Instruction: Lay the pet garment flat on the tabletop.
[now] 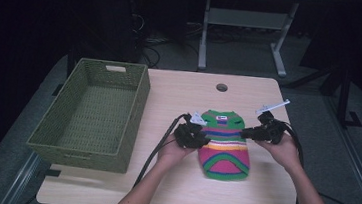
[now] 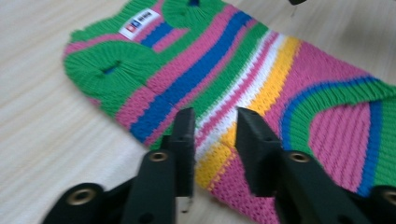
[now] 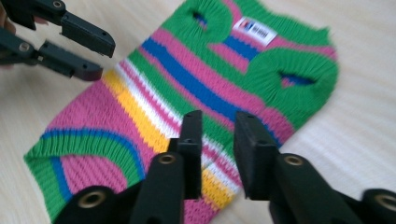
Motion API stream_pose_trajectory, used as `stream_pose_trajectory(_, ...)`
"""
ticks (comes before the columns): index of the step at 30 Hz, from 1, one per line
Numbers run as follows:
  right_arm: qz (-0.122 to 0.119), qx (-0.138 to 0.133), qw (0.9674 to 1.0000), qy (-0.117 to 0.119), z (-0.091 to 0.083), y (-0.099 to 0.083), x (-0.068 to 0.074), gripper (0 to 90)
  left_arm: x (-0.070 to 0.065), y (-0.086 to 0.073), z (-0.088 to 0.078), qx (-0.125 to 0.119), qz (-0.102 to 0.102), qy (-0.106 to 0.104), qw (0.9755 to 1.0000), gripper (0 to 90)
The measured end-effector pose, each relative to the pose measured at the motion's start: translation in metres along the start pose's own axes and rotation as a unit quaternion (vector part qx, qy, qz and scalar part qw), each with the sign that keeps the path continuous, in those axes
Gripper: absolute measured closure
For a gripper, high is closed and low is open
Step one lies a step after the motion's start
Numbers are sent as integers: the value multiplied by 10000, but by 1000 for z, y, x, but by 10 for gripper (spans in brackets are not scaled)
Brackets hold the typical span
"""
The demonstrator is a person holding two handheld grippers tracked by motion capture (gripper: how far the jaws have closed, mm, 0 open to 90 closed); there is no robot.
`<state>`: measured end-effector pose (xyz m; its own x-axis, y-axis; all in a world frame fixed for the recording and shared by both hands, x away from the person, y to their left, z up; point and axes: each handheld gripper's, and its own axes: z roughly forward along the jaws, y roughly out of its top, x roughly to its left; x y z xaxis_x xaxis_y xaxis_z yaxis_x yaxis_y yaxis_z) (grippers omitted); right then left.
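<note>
My basket (image 1: 92, 113) sits empty at left of frame. Both grippers, left (image 1: 204, 140) and right (image 1: 244, 133), flank the sweater (image 1: 225, 145), jaws narrowly parted, gripping nothing.

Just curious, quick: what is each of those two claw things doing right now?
Left gripper: open, over the sweater's edge, gripping nothing.
Right gripper: open, over the opposite edge, gripping nothing.

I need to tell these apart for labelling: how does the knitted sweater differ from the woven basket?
The sweater is striped in green, pink, blue, white and yellow; the basket is plain olive green. The sweater lies flat between the left gripper and right gripper; the basket stands apart, to their left. The sweater is soft knit, the basket a walled box. Both rest on the table.
</note>
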<state>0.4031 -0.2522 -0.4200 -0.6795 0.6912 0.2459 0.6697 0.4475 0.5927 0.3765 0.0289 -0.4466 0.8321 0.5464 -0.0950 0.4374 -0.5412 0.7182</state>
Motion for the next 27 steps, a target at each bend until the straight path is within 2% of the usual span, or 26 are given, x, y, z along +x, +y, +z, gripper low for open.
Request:
stream_pose_trajectory(4,-28,202,9998,10,9,-6,1,796,-2,-1,3,142,93,-57,9998,800)
stream_pose_trajectory(7,-6,376,9993,-33,16,-10,1,824,-4,-2,9,352,164,-59,9992,817)
stream_pose_trajectory(13,71,579,9983,-47,29,-16,0,871,-7,-5,15,517,247,-37,9983,828)
stream_pose_trajectory(21,-34,581,9983,-60,35,-14,6,873,-5,-6,11,607,284,87,9977,821)
stream_pose_trajectory(27,-48,528,9986,20,40,-12,11,864,1,-11,5,641,270,150,9975,817)
